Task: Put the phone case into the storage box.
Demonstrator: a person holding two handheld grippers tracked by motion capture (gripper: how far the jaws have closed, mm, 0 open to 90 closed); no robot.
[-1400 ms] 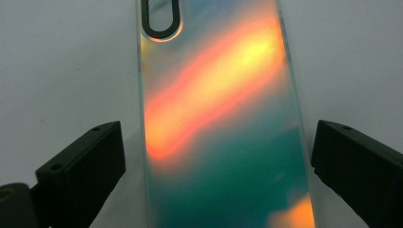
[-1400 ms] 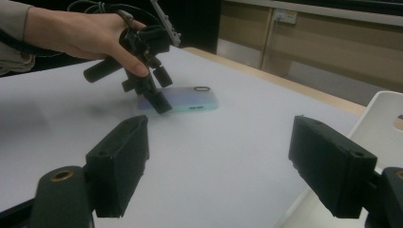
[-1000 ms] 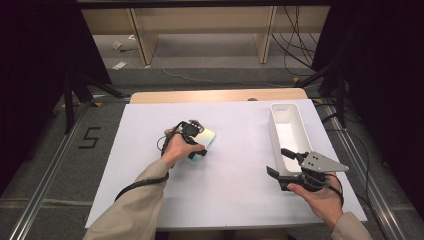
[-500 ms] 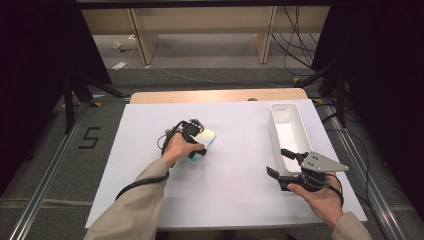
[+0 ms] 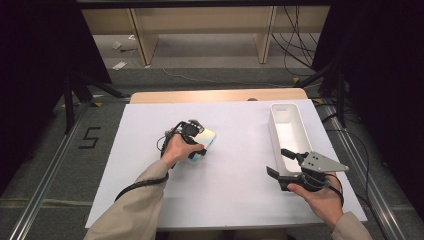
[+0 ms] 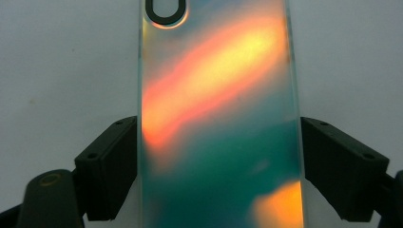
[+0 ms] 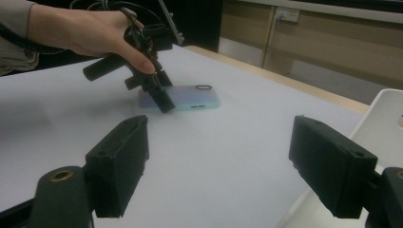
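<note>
- Here, the left hand-held gripper (image 6: 218,156) has just been closing, its blocky black jaws flanking a glossy, iridescent, flat phone case (image 6: 218,114) at frame centre.
- The right hand-held gripper (image 7: 228,166) gapes empty, lower frame, beside a smooth white rectangular tray (image 5: 285,132).

One phone case (image 5: 202,141) (iridescent), one white bin (image 5: 289,135).

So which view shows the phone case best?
The left gripper view: the iridescent phone case is seen close up between the jaws, camera cutout visible. The right gripper view shows it lying flat farther off; the high view shows it small, partly under the hand.
</note>
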